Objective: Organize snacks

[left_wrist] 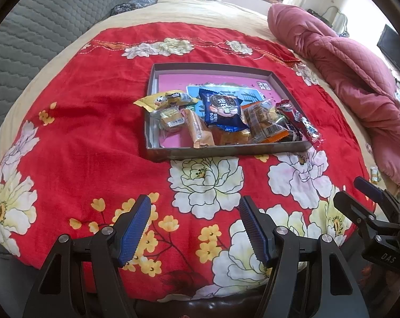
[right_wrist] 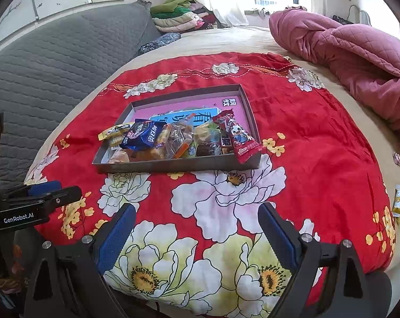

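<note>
Both grippers, left gripper (left_wrist: 194, 228) and right gripper (right_wrist: 197, 235), hang open and empty over the red floral blanket (left_wrist: 94, 122). Snack packets (right_wrist: 173, 140) fill the near side of the shallow tray (right_wrist: 173, 164) at the blanket's middle.

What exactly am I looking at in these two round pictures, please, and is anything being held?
There is no robot here: a person holds a two-fingered grabbing tool in each hand, and a wide-angle camera on each tool looks along its fingers. One picture comes from the left gripper, the other from the right gripper; each tool also shows at the edge of the other's picture. Both sets of jaws stand open and hold nothing. Ahead, on a red flowered blanket spread over a bed, lies a shallow box filled with wrapped snacks, among them a blue packet and a red packet hanging over the rim. A few more small packets lie loose at the bed's right edge.
</note>
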Demonstrator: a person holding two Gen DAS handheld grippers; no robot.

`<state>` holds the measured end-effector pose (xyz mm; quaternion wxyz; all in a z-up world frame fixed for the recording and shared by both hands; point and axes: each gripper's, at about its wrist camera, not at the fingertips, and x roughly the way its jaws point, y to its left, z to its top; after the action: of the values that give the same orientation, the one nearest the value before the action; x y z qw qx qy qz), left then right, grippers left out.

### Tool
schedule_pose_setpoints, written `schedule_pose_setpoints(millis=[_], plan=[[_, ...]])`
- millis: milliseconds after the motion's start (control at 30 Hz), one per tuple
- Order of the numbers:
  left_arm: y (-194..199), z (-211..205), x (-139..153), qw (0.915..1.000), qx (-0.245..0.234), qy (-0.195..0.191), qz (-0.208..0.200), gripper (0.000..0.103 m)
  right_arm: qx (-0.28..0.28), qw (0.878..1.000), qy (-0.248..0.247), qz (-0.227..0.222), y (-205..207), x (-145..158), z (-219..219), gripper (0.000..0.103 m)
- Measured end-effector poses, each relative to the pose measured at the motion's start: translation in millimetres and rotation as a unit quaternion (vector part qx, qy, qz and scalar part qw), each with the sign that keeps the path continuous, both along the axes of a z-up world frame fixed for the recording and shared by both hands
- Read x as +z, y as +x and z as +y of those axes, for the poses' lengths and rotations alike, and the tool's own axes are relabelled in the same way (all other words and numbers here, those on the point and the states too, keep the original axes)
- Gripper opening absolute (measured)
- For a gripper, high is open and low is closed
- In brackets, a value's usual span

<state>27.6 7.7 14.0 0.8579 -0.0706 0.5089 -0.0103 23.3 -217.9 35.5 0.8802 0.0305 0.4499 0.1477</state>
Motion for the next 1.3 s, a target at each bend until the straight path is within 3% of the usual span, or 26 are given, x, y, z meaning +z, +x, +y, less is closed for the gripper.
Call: schedule_pose_setpoints(millis=[1300], plan=[[0.3,1.1,-6.5,0.9999,0.010,-0.001,0.012,0.071,0.004,1.000,-0.005,-0.006,1.6,1.0,2.2,0.094]])
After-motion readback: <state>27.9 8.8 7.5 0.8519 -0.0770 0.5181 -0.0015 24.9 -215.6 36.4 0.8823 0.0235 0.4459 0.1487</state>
